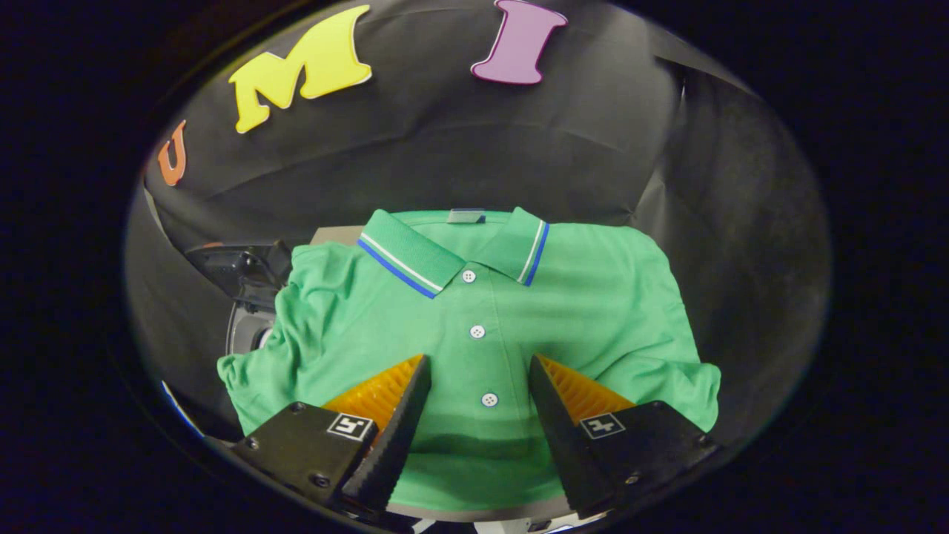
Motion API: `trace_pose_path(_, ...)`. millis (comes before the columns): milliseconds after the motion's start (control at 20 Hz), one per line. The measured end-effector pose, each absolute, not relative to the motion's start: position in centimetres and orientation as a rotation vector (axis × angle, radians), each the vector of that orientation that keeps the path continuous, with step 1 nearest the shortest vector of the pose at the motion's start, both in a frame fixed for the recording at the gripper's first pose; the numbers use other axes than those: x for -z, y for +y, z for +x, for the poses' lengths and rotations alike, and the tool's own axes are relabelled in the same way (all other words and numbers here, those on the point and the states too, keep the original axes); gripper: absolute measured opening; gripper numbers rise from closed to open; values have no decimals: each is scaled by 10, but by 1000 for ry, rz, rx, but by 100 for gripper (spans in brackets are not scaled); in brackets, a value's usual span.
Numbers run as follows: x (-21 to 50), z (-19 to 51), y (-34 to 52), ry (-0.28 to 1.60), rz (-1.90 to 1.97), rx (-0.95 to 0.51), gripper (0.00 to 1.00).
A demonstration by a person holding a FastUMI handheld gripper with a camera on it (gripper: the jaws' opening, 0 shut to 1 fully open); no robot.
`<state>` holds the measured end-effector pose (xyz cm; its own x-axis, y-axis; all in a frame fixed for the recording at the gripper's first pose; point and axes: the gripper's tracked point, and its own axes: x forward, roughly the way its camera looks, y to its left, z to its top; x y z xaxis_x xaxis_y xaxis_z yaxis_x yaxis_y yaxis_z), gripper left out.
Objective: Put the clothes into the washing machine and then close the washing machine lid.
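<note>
A green polo shirt (474, 311) lies folded and flat on a small surface, collar away from me, its buttoned placket running straight between my fingers. The collar has blue and white stripes. My gripper (478, 363) hovers over the shirt's lower front, open, with one finger on each side of the placket and only cloth below the gap. I cannot tell whether the fingertips touch the fabric. A dark machine part (241, 278) with a round grey opening pokes out from under the shirt's left sleeve.
Black booth cloth hangs close behind and to both sides of the shirt. A pale edge of the supporting surface (474, 512) shows beneath the shirt's hem, just under my fingers.
</note>
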<state>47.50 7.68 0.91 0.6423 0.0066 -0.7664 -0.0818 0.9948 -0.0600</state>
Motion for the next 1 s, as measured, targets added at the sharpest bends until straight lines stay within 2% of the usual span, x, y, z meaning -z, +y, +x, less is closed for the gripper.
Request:
trace_pose_path(50,-7,473,79,880,-98,-58,84)
trace_pose_path(200,-10,473,87,883,-123,-75,54)
trace_pose_path(350,-9,474,86,872,-120,-96,33)
trace_pose_path(450,-13,477,90,866,-37,-78,13)
trace_pose_path(550,-13,479,89,856,-27,-89,8)
trace_pose_path(1000,-29,473,93,721,58,-66,4)
